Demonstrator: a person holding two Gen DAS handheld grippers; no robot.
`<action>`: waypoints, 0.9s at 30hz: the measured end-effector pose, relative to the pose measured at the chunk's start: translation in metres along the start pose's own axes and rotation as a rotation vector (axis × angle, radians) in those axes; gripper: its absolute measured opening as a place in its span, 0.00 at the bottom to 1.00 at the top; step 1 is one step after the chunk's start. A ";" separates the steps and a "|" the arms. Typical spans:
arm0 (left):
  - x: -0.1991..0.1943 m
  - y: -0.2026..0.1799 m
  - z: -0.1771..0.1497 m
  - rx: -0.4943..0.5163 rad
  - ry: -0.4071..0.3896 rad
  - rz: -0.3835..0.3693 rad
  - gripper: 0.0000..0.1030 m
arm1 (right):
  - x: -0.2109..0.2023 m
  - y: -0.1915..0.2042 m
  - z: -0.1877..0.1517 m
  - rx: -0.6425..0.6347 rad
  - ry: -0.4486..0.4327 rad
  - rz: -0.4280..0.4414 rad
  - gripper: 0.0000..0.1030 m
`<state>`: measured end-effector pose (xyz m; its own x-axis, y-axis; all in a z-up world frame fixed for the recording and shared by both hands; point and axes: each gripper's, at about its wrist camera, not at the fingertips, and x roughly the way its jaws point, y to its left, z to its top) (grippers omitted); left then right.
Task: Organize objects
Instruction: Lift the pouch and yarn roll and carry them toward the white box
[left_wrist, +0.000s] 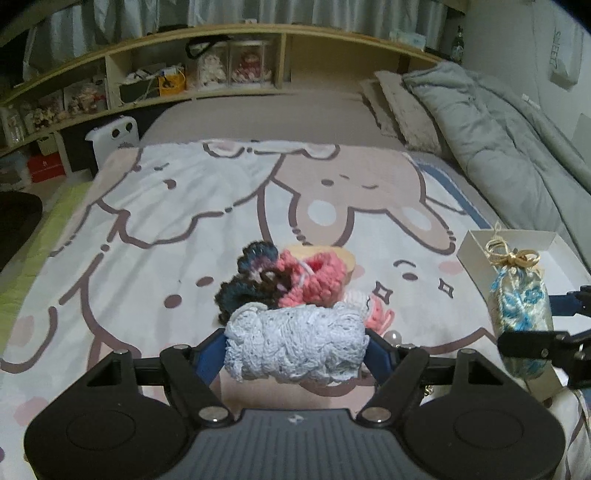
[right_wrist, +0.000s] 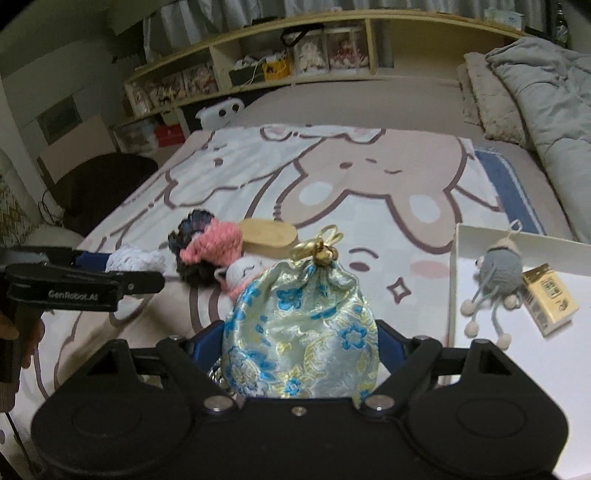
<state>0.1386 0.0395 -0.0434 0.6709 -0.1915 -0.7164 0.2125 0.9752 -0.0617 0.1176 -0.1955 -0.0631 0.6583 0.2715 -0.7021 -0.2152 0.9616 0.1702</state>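
My left gripper (left_wrist: 296, 350) is shut on a light blue crocheted piece (left_wrist: 295, 332), held above the cartoon blanket (left_wrist: 147, 221). My right gripper (right_wrist: 301, 343) is shut on a blue-and-gold brocade drawstring pouch (right_wrist: 299, 317) with a gold bow. Each gripper shows at the edge of the other's view, the pouch (left_wrist: 521, 314) on the right and the crocheted piece (right_wrist: 135, 260) on the left. Beyond them on the blanket lie a pink crocheted piece (left_wrist: 314, 277), a dark blue one (left_wrist: 251, 266), an oval wooden box (left_wrist: 343, 258) and a white-and-pink plush (right_wrist: 247, 271).
An open white box (right_wrist: 517, 369) at the right holds a grey knitted doll (right_wrist: 498, 269) and a small yellow carton (right_wrist: 550, 299). A grey duvet (left_wrist: 498, 140) and pillows (left_wrist: 402, 107) lie far right. A shelf (left_wrist: 221, 66) runs behind the bed. A dark chair (right_wrist: 103, 184) stands left.
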 end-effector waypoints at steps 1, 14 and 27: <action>-0.003 0.001 0.001 0.000 -0.007 -0.001 0.74 | -0.003 -0.001 0.001 -0.001 -0.009 -0.007 0.82; -0.021 -0.020 0.007 0.031 -0.059 -0.033 0.74 | -0.036 -0.037 0.015 -0.011 -0.032 -0.070 0.82; -0.021 -0.100 0.020 0.111 -0.076 -0.166 0.74 | -0.081 -0.128 0.015 0.112 -0.059 -0.166 0.82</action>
<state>0.1177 -0.0560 -0.0081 0.6714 -0.3601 -0.6478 0.3985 0.9123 -0.0942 0.1025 -0.3404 -0.0179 0.7197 0.1074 -0.6859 -0.0210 0.9909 0.1331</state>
